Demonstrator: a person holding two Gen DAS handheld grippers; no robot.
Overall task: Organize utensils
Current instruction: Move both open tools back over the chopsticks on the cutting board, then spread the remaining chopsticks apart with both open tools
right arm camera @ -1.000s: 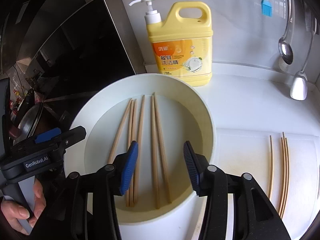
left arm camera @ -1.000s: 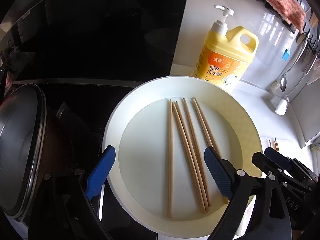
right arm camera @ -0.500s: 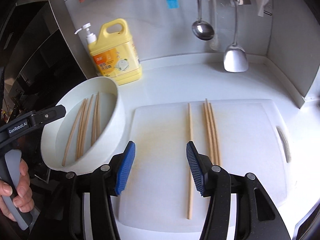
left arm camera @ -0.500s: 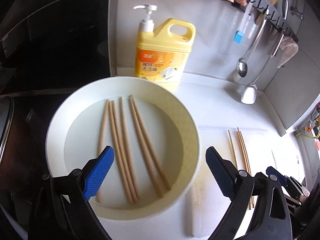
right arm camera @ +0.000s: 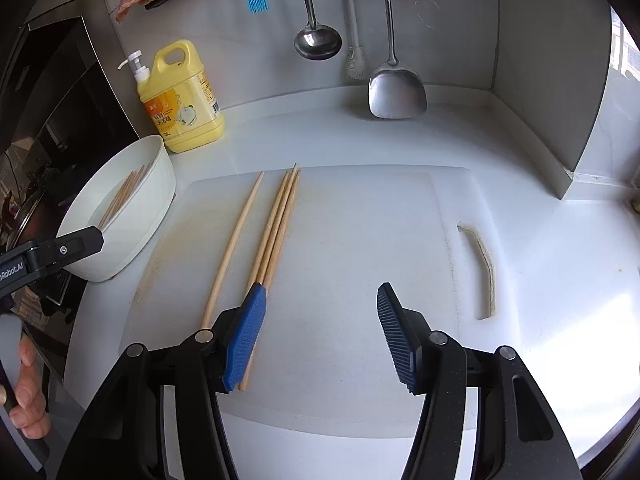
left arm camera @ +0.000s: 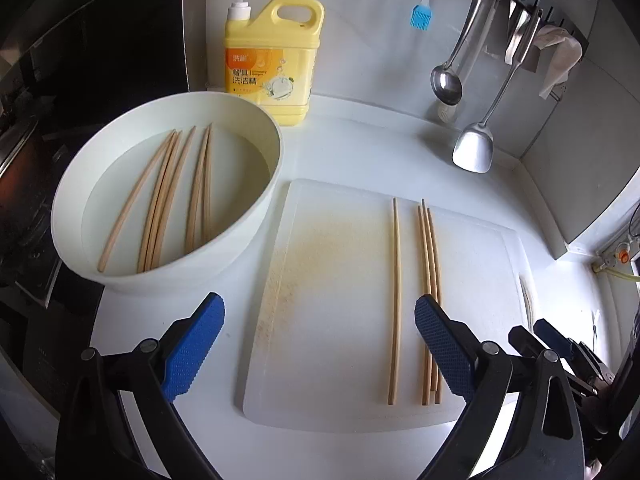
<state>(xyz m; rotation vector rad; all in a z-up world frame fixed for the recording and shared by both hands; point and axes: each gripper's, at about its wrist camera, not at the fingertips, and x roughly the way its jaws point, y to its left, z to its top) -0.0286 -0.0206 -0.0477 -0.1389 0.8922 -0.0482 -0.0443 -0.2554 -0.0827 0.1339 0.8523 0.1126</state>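
Four chopsticks [left arm camera: 428, 300] lie on the cutting board [left arm camera: 328, 280], long axes running away from the fingers; more sit in the white bowl [left arm camera: 256, 216] on the bench. The right gripper [right arm camera: 320, 336] is nearer, its fingers empty and opening just right of them; the left gripper [left arm camera: 316, 344] spreads wide, empty, over the single stick. A second ago both hung over the bowl.

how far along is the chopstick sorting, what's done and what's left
Done: four chopsticks lie on the cutting board. In hand: nothing; the left tool and right tool are both empty, jaws opening. Left: about six chopsticks in the bowl.
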